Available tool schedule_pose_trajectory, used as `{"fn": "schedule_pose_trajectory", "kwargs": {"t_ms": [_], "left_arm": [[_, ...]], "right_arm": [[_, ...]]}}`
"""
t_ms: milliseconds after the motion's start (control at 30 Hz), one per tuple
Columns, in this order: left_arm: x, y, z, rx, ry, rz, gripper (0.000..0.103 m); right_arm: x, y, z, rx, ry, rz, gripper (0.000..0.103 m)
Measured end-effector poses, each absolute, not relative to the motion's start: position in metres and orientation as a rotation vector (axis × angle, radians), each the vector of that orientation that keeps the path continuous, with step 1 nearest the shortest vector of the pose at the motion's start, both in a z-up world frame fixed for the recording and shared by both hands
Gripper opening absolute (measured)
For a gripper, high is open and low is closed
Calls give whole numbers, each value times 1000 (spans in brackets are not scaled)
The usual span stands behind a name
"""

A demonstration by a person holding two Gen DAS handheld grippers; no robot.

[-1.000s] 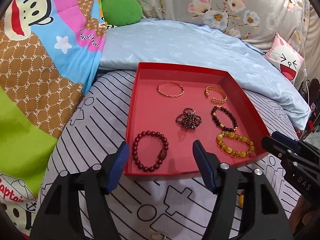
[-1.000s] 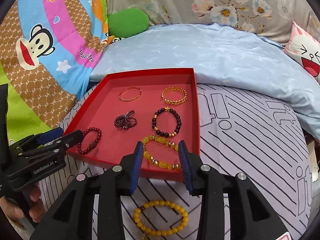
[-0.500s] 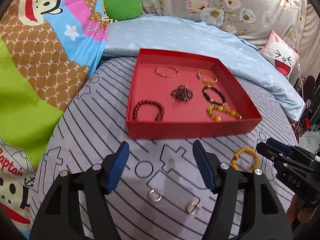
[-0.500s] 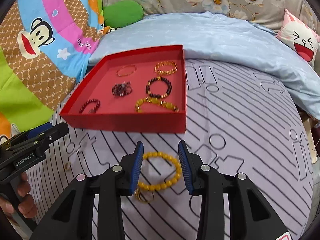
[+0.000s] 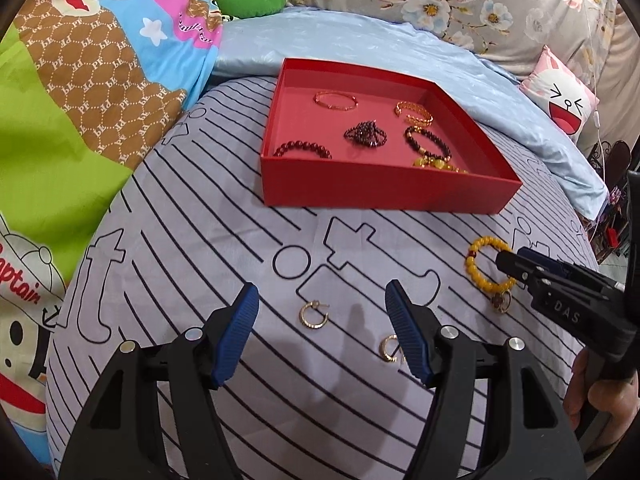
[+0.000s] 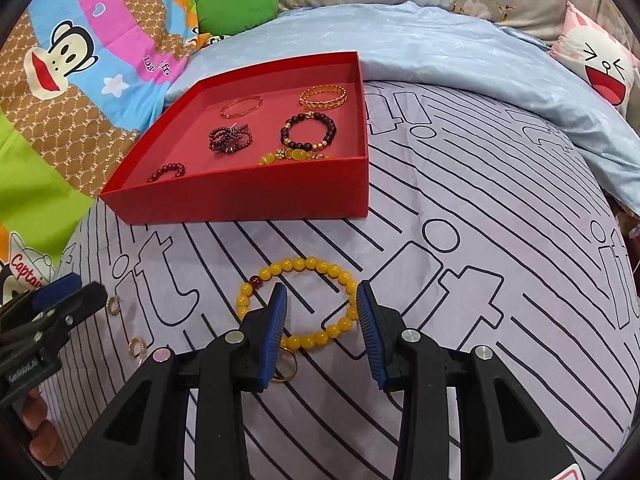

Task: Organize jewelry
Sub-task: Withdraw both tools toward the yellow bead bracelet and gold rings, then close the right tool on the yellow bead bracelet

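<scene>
Five bracelets lie in the shallow red cardboard tray [image 6: 248, 200] on the striped bed [image 6: 460, 280]; one yellow beaded bracelet [image 6: 298, 300] and two small gold hoop earrings [image 5: 313, 315] lie outside near its front edge. Left tool [image 5: 322, 334] and right tool [image 6: 322, 334] hover spread, empty.

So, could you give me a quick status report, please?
Both grippers open, empty. Right gripper over yellow bracelet on bedsheet. Left gripper above two earrings. Nothing in the way.

Both your wrist cameras look down low over the bed toward the red tray [image 5: 384, 192] [image 6: 248, 200]; left one sits left, right one right.
</scene>
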State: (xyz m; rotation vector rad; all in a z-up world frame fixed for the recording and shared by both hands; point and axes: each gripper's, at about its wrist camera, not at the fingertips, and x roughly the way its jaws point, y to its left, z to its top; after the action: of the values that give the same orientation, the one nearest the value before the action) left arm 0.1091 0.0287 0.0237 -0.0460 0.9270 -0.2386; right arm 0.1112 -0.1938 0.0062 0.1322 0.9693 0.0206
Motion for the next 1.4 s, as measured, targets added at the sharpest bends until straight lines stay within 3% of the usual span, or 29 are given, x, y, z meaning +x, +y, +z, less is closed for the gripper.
{"fn": "schedule_pose_trajectory", "kwargs": {"t_ms": [200,533,1400], "left_arm": [[104,31,18,-45,941,-233,62],[102,42,14,-47,950,-203,62],[72,9,12,-9,971,-327,62]], "right_arm": [[112,-194,2,110,971,7,27],[109,-193,2,79,972,-10,8],[52,-216,6,180,990,-28,7]]}}
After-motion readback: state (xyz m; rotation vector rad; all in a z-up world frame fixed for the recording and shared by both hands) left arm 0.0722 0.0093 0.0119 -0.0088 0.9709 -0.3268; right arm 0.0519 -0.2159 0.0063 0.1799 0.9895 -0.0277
